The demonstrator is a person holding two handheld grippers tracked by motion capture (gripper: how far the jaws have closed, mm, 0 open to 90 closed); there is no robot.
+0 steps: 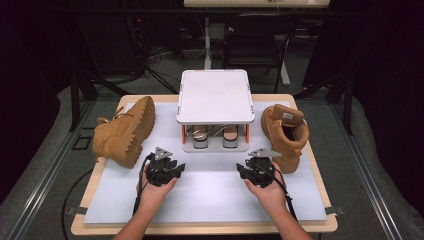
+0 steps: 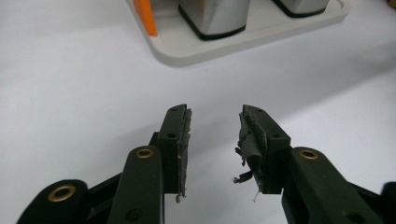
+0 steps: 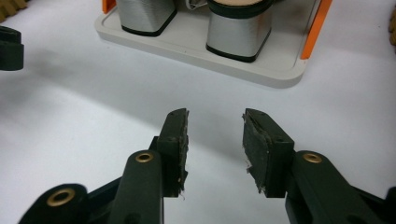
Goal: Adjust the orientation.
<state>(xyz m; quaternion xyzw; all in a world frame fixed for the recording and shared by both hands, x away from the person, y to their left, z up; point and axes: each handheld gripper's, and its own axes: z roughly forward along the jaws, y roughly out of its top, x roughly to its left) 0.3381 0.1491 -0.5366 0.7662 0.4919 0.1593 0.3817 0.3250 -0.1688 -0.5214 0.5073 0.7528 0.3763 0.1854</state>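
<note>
Both grippers hovered low over the white mat [image 1: 210, 195], each with its jaws standing apart and nothing between them: the left gripper [image 1: 164, 170] sat near the sole of the left boot [image 1: 122, 132], which lay tipped on its side at the mat's left, and the right gripper [image 1: 257, 170] sat just beside the right boot [image 1: 285, 135], which stood upright at the mat's right. Between the boots, at the far middle, stood the two-tier shoe rack [image 1: 215, 95], its white top shelf bare and its lower tray [image 3: 280, 70] holding a pair of block-heeled sandals [image 3: 238, 32], heels toward the person. In the left gripper view the jaws pointed at the tray's near corner by an orange post [image 2: 144, 16]. The work in hand looked like putting the boots on the rack, so a good approach would be to turn each gripper outward toward its own boot and take the stiff collar or heel counter rather than the soft tongue. The lying boot would want righting first, gripped at the ankle. The worn pad [image 2: 250, 140] on the left gripper, with loose shreds, might slip on suede, so a deep, square bite would be wise.
</note>
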